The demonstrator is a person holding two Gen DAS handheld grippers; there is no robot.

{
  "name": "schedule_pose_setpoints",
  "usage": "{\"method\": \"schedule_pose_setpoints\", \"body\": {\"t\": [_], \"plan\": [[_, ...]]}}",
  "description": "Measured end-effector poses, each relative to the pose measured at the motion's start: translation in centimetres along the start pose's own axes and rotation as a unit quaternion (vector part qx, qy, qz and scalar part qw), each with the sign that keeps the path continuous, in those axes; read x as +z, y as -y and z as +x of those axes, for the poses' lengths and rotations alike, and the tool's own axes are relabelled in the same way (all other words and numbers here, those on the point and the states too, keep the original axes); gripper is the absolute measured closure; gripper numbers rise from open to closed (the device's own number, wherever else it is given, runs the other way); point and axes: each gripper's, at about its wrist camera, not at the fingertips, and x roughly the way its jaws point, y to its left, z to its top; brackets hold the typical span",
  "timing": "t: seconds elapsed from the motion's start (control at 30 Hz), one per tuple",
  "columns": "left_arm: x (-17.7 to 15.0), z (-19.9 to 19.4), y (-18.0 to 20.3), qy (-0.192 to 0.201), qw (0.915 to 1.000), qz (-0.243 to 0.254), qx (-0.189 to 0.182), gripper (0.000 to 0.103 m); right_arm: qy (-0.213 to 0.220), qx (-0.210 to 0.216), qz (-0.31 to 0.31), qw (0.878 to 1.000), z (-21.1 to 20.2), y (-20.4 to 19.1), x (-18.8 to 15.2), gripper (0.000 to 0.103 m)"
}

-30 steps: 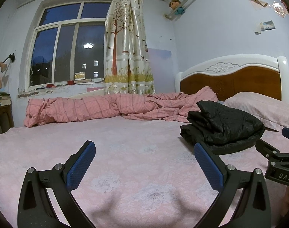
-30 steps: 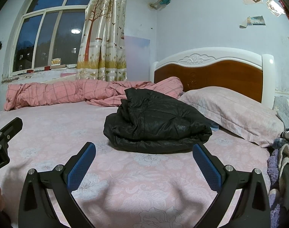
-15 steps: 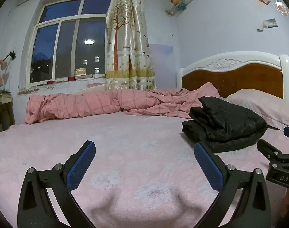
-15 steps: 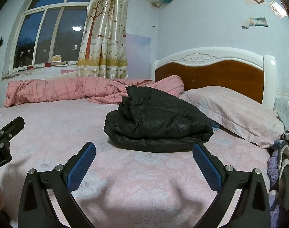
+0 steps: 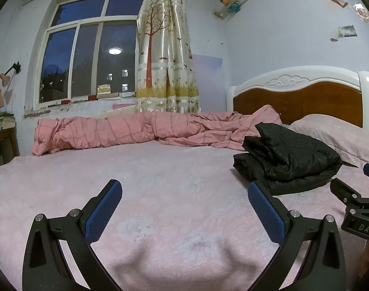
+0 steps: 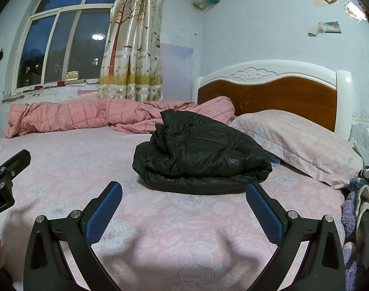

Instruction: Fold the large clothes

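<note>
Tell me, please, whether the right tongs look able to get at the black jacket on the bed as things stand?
Probably yes: the right tongs stand open, pointed at the black jacket, with only bare pink bedsheet between them.

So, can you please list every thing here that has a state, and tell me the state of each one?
left gripper: open, empty, above the bed.
right gripper: open, empty.
black jacket: folded into a bundle, lying on the bed sheet.
pink checked quilt: crumpled along the far side.
curtain: drawn aside, gathered.
pillow: lying flat by the headboard.
</note>
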Motion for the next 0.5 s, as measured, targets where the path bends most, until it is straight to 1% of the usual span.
{"method": "schedule_pose_setpoints", "body": {"t": [0.5], "plan": [[-0.14, -0.09, 0.31, 0.003, 1.0000, 0.005, 0.003, 0.000, -0.001, 0.000, 0.000, 1.000, 0.03, -0.09, 0.04, 0.000]]}}
